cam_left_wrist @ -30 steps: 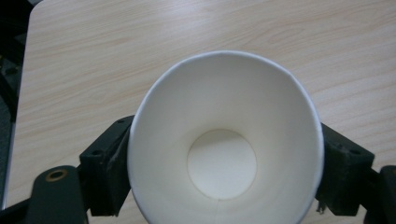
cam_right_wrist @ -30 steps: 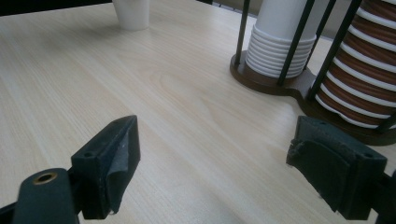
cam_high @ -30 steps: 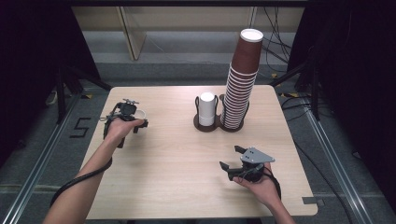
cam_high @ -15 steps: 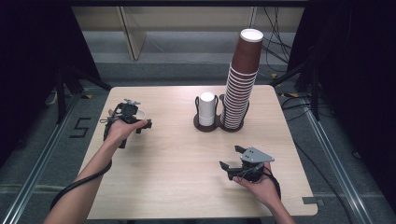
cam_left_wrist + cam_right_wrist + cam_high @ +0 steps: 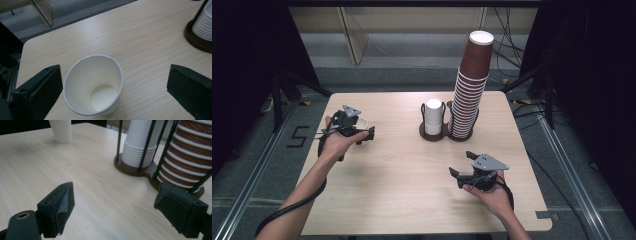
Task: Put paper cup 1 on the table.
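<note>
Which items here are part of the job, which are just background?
In the job:
- white cup, standing upright between the open jaws of the left gripper
- white stack and brown stack in the holder
- right gripper, open

Background:
- cables
- floor rails

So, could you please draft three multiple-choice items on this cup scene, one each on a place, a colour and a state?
1. Where does the single white cup stand?
A. between the left gripper's jaws
B. on the brown stack
C. in the right gripper

2. What colour is the taller stack of cups?
A. blue
B. brown
C. green

3. How are the left gripper's jaws?
A. clamped on the cup
B. shut, with nothing between them
C. open

Answers: 1 A, the cup sits on the table between the two jaws. 2 B, its cups are brown with white rims. 3 C, a wide gap shows between the cup and one jaw.
</note>
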A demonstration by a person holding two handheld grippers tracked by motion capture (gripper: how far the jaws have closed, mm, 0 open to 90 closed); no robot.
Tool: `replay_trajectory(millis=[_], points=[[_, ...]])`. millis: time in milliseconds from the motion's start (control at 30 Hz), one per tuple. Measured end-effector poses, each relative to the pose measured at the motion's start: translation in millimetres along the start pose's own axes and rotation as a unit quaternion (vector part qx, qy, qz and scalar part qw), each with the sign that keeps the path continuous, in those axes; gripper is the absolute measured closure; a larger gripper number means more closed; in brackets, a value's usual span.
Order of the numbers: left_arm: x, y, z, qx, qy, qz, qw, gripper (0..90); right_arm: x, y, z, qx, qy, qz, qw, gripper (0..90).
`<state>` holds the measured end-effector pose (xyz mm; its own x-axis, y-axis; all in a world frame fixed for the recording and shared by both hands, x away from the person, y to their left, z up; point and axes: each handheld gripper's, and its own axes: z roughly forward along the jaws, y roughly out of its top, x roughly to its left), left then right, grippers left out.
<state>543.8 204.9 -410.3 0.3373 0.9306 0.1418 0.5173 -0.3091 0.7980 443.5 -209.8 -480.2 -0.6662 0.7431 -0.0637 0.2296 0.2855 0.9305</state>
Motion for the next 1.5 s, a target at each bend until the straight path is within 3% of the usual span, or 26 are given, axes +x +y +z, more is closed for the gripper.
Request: replay_trajectory(millis=[67,167,233,267,300,333,433,467,567,600,633,933,1100,1233,1500], points=[[-8.7,3.0,-4.0,-0.018,-0.014,0.01,0.9997,0.0,-3.0,3.7,-1.3,-0.007,-0.003,-0.006,1.0,15.5],[-24.1,8.7,-9.2,-0.049,-0.034,0.022,0.998,0.0,-5.7,9.1,-3.8,-0.016,-0.011,0.006,0.9998,15.5],[-35.6,12.7,-11.3,-0.079,-0.053,0.032,0.995,0.0,-8.8,14.0,-6.2,-0.021,-0.011,0.0,0.9997,15.5],[-41.4,15.3,-11.8,-0.093,-0.063,0.038,0.993,0.0,-9.9,16.9,-7.9,-0.023,-0.016,0.002,0.9996,15.5],[-45.5,19.5,-12.2,-0.113,-0.067,0.06,0.9896,0.0,-10.6,20.1,-9.4,-0.027,-0.02,0.01,0.9994,15.5],[-53.2,21.6,-13.6,-0.119,-0.078,0.051,0.9886,0.0,-13.9,24.2,-10.9,-0.033,-0.024,0.004,0.9992,15.5],[-70.7,33.0,-15.1,-0.147,-0.111,0.052,0.9816,0.0,-22.8,39.3,-15.9,-0.052,-0.037,0.012,0.9979,15.5],[-76.6,37.1,-15.3,-0.156,-0.118,0.055,0.9791,0.0,-27.8,45.4,-17.8,-0.059,-0.045,0.003,0.9972,15.5],[-92.6,49.4,-15.1,-0.174,-0.144,0.053,0.9728,0.0,-34.7,63.7,-21.9,-0.074,-0.058,0.027,0.9952,15.4],[-96.9,54.3,-13.9,-0.184,-0.151,0.059,0.9694,0.0,-39.6,70.4,-22.4,-0.085,-0.065,0.014,0.9941,15.4],[-101.6,58.6,-13.1,-0.19,-0.158,0.058,0.9671,0.0,-41.6,77.1,-23.0,-0.091,-0.068,0.021,0.9933,15.4],[-137.6,106.5,-1.2,-0.238,-0.2,0.054,0.9489,0.0,-73.3,142.8,-25.5,-0.132,-0.099,0.032,0.9858,15.4],[-157.0,130.6,11.7,-0.245,-0.21,0.063,0.9444,0.0,-85.1,177.4,-19.3,-0.152,-0.113,0.028,0.9815,15.3],[-169.1,145.9,24.0,-0.247,-0.227,0.046,0.941,0.0,-94.9,199.2,-12.6,-0.157,-0.127,0.027,0.9791,15.2],[-186.2,162.9,43.3,-0.244,-0.265,0.033,0.9323,0.0,-112.6,227.5,0.0,-0.146,-0.142,0.035,0.9785,15.1]])
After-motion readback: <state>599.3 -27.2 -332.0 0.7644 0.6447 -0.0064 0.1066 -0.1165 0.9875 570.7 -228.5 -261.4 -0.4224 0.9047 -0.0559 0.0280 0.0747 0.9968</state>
